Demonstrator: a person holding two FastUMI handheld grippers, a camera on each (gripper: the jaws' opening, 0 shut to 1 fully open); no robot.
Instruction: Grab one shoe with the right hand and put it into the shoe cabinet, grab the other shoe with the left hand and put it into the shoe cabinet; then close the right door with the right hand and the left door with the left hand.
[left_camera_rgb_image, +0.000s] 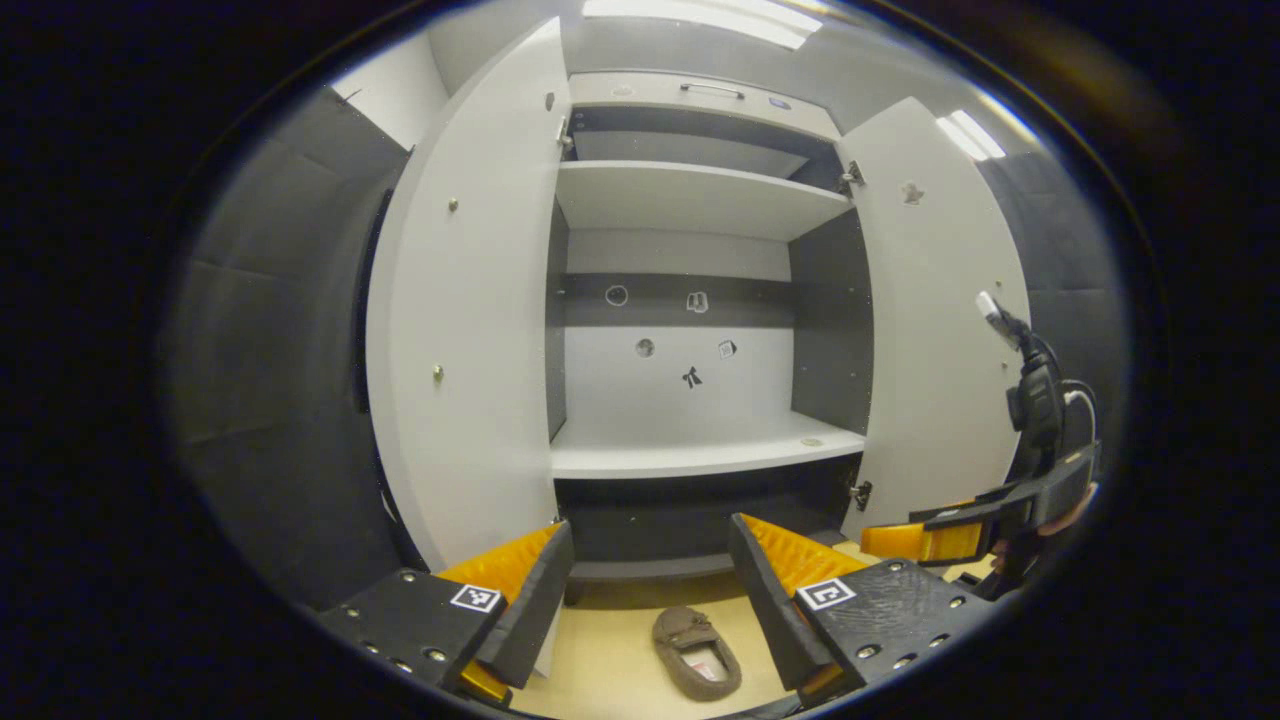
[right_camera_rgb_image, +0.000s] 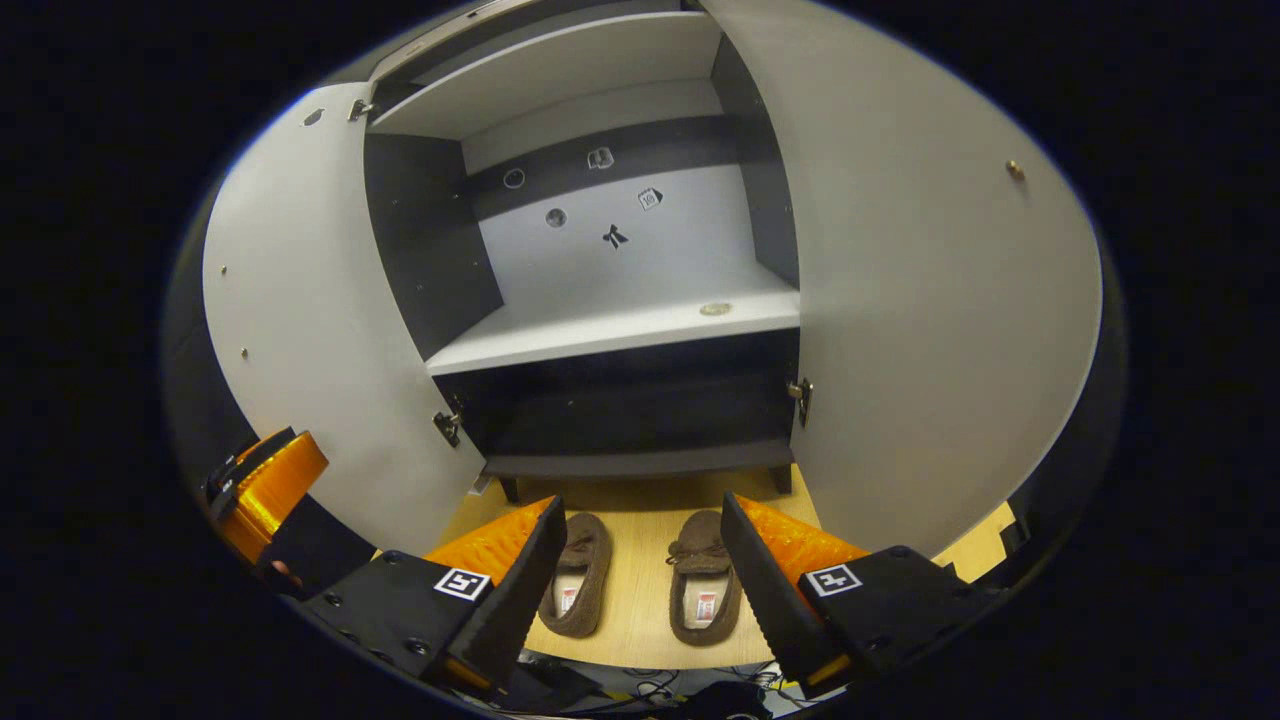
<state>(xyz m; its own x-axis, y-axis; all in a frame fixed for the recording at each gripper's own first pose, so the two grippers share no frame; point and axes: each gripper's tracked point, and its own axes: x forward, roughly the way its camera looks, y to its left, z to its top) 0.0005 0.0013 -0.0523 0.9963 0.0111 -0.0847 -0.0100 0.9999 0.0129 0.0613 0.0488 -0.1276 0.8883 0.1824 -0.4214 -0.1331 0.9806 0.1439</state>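
Both grippers stand with fingers spread wide and nothing between them: the left gripper over the floor, the right gripper likewise; in the left gripper view the right gripper also shows at the right edge, partly cut off, the hand holding it barely visible; in the right gripper view the left gripper shows at the lower left edge, also cut off. Just beyond the right gripper's fingers lie two brown slippers side by side, toes toward the cabinet: the left shoe, its near side partly hidden by a finger, and the right shoe; each is fuzzy, with a pale insole and a small label too small to make out; in the left gripper view one shoe lies between the fingers on the floor. Farther off stands the cabinet, both doors swung open: the left door and the right door; its shelf is pale, the lowest bay dark and hard to see into; small marks on the back wall are unreadable.
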